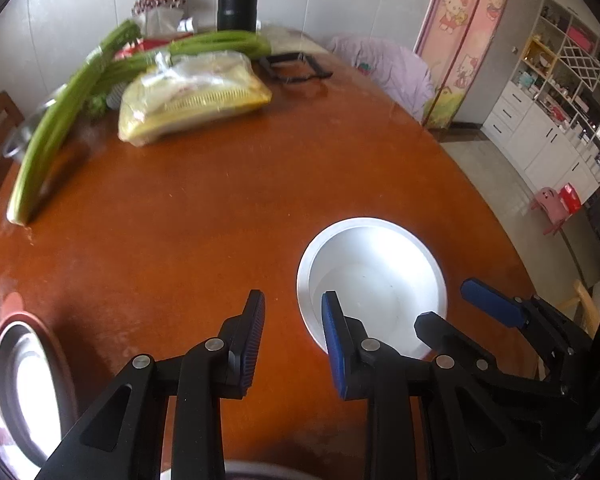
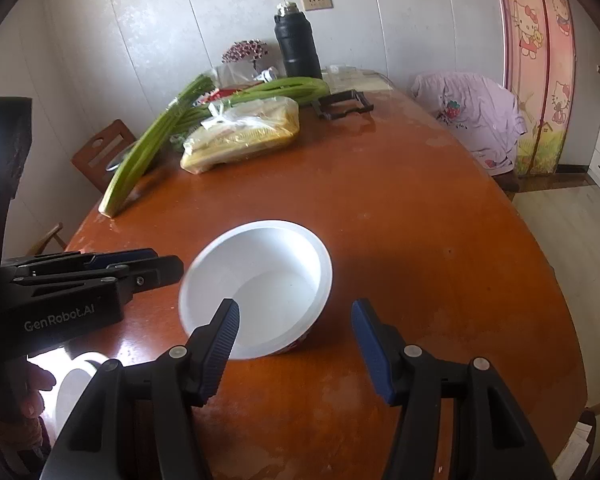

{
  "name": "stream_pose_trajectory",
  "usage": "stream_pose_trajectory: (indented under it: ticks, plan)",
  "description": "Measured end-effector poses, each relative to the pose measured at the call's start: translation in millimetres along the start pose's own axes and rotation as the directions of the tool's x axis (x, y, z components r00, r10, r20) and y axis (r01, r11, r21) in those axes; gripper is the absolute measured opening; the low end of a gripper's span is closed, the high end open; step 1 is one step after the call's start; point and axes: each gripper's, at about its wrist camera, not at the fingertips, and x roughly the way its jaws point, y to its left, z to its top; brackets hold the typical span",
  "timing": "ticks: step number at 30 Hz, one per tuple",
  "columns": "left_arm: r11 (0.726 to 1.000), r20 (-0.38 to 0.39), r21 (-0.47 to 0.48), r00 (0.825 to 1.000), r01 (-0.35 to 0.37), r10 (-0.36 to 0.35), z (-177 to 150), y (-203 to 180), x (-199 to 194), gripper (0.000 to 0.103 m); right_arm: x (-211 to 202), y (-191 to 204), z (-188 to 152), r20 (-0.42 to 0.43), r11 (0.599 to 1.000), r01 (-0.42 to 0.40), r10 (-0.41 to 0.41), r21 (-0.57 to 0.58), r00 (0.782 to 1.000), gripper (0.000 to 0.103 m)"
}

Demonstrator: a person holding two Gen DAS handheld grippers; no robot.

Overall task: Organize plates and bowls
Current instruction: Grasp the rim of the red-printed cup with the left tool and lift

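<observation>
Task so far: the tidying looked barely begun. No bowl was held, and none was seen stacked on another.
White bowl [image 2: 256, 288]: it sat alone on the worktop [image 2: 380, 208], near the front, right way up and empty.
Other dish [image 1: 28, 384]: a second round dish with a dark rim and a reddish outside sat at the worktop's left edge, well apart from the white bowl. It was blurry.
Still to do: the dishes likely had to be picked up and put together.
Right gripper [image 2: 296, 336]: its jaws were wide apart, empty, hanging just over the white bowl's near rim.
Left gripper [image 1: 294, 340]: its jaws were apart, with nothing between them, beside the bowl.
Bowl look: round, deep, smooth and shiny white inside, with a bit of red print low on the outside.
Worktop look: glossy red-brown wood with a curved edge.
Far end: long green stalks [image 2: 148, 156], a crinkly clear bag of yellow food [image 2: 244, 132] and a black flask [image 2: 296, 46].
</observation>
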Motion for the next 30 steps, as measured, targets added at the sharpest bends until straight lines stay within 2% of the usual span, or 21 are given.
stream_pose_trajectory:
  ticks: [6, 17, 30]
  plan:
    - [0.999, -0.060, -0.033, 0.998, 0.023, -0.025, 4, 3, 24, 0.030, 15, 0, 1, -0.025, 1.000, -0.013, 0.013, -0.023, 1.000, 0.058]
    - [0.997, -0.100, -0.040, 0.993, 0.060, -0.064, 1, -2, 35, 0.030, 22, 19, -4, -0.050, 0.995, -0.073, 0.070, -0.069, 0.996, 0.055]
    - [0.998, -0.092, -0.043, 0.994, 0.054, -0.058, -4, 0, 26, 0.030, 13, 31, -5, -0.037, 0.994, -0.076, 0.073, -0.081, 0.997, 0.055]
